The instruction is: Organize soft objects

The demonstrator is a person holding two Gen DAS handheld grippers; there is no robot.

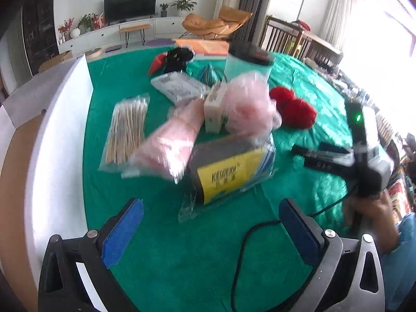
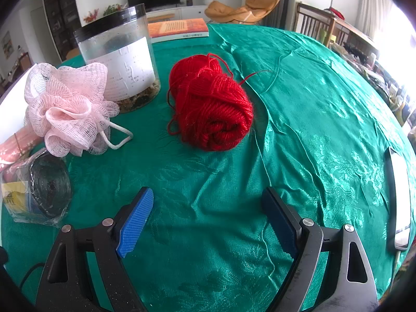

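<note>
A: Left wrist view first. Left gripper (image 1: 210, 223) spread wide, blue pads (image 1: 124, 231) well apart, nothing between them, hovering over the green tablecloth (image 1: 156, 260). No contact with anything.

B: And beyond the fingers?

A: Just ahead, a clear-wrapped roll with a yellow label (image 1: 228, 174). Behind it a blurred pink packet (image 1: 171, 145), a small white box (image 1: 214, 106) standing on end, and a pink mesh bath pouf (image 1: 247, 104) beside that box. Red yarn (image 1: 293, 106) to the right of the pouf, on the cloth. Bag of cotton swabs (image 1: 127, 130) off to the left, flat. Clear jar with a black lid (image 1: 247, 62) upright at the back.

B: Other hand visible there?

A: Yes, at the right edge: right gripper (image 1: 304, 156) held by a hand (image 1: 369, 208), fingers pointing toward the pile, tilted down, apart from the yarn.

B: Right wrist view, then.

A: Jaws wide here too, empty, blue pad (image 2: 135, 221) on the left clearly off everything. Red yarn (image 2: 210, 104) lying on the cloth ahead, centred beyond the gap, not touched. Pink pouf (image 2: 67, 109) at the left, its white cord loop trailing on the cloth. Clear jar (image 2: 119, 59) upright behind the pouf, white label on its side, some dark and tan bits at the bottom; otherwise hard to tell. Wrapped roll (image 2: 39, 189) at the lower left. Orange book (image 2: 179, 27) lying flat at the far edge.
</note>
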